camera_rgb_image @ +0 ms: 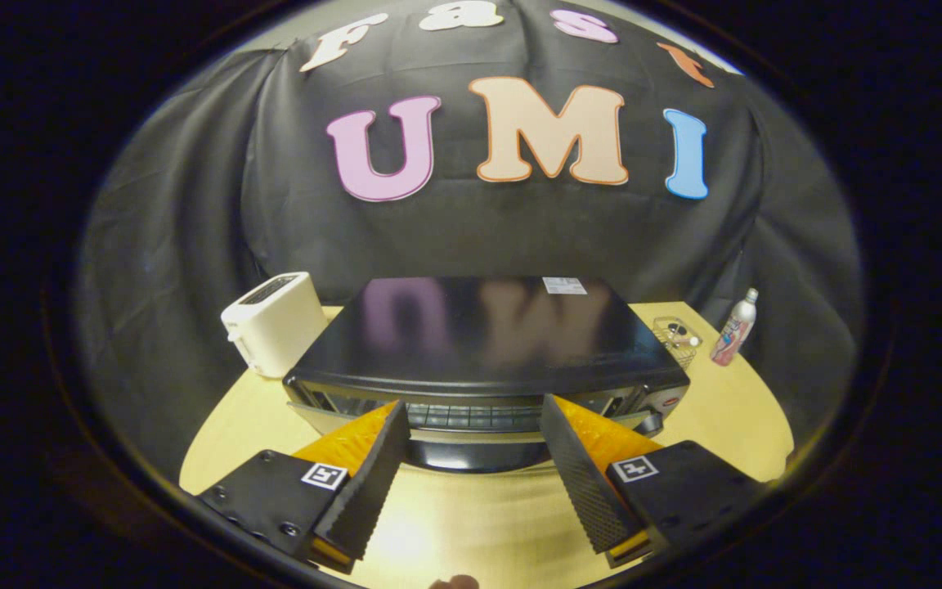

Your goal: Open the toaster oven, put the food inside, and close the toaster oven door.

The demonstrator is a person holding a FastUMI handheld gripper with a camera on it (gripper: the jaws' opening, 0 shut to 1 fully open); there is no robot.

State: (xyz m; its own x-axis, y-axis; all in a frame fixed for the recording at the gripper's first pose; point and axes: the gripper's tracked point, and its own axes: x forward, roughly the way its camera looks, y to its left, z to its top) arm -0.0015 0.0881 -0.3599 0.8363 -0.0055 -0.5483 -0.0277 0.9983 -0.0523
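Observation:
The toaster oven [479,335] is a black box with a glossy top, standing in the middle of the yellow table [733,417]. Its front, with a glass door [471,417] and a dark handle [471,458] along it, faces me just beyond the fingertips. Whether the door is fully closed or slightly ajar I cannot tell. My gripper [473,406] is open, hovering a little above and in front of the oven, with the door's middle seen between the two fingers and nothing held. A small pinkish thing [455,582] peeks in below the fingers; what it is I cannot tell.
A white slot toaster [271,323] stands to the left of the oven. To its right are a small clear container [675,335] and a slim bottle [734,329] near the table's far right corner. Black cloth hangs behind the table.

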